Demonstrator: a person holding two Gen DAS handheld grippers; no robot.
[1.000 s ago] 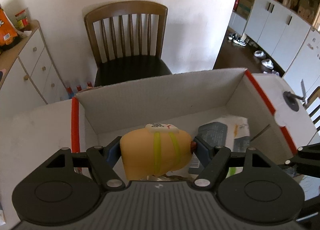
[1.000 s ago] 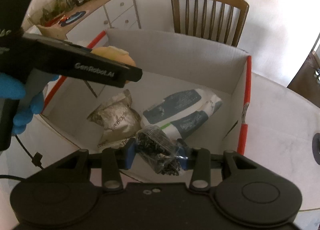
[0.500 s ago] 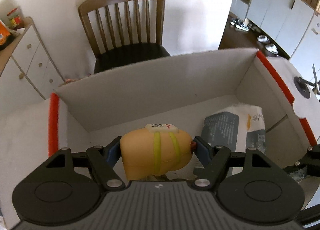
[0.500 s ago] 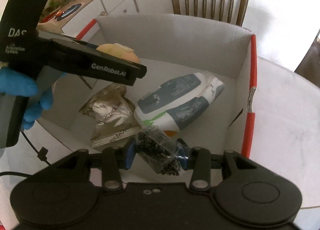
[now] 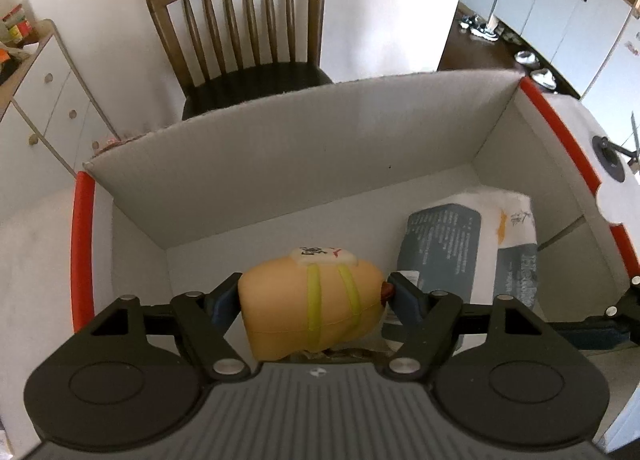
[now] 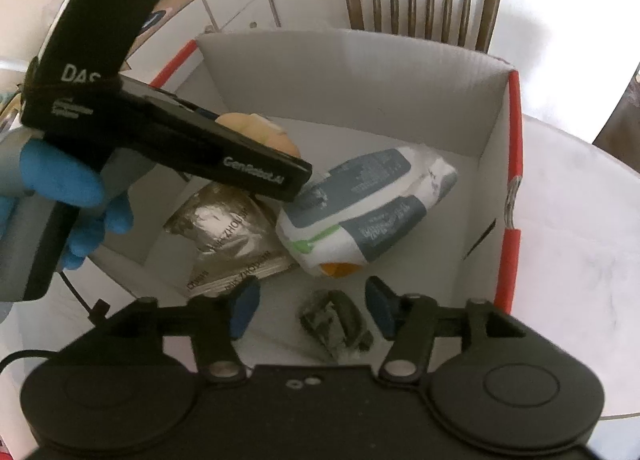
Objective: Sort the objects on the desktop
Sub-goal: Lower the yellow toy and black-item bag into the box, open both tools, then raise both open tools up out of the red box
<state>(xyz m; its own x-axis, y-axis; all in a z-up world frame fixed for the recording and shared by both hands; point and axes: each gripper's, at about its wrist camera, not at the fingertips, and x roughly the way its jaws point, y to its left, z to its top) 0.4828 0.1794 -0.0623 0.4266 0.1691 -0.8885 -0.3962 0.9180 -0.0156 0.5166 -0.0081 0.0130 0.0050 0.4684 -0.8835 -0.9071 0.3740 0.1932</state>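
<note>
My left gripper (image 5: 312, 300) is shut on a tan squishy toy (image 5: 316, 300) with yellow stripes and holds it over the inside of the white cardboard box (image 5: 280, 164). The toy also shows in the right wrist view (image 6: 260, 132) behind the left gripper's body. My right gripper (image 6: 308, 310) is open above the box's near end. A small dark clear packet (image 6: 336, 324) lies free between and below its fingers. A white-and-grey pouch (image 6: 368, 208) and a silver foil pack (image 6: 228, 236) lie on the box floor.
The box has red edge strips (image 6: 514, 196) and stands on a white round table (image 6: 572, 244). A wooden chair (image 5: 244, 32) stands behind the box. A white drawer cabinet (image 5: 44, 100) is at the left. A black round mount (image 5: 610, 156) sits on the table at the right.
My right gripper has opened and let go of the dark packet, which now lies in the box. My left gripper has moved further over the box with the toy.
</note>
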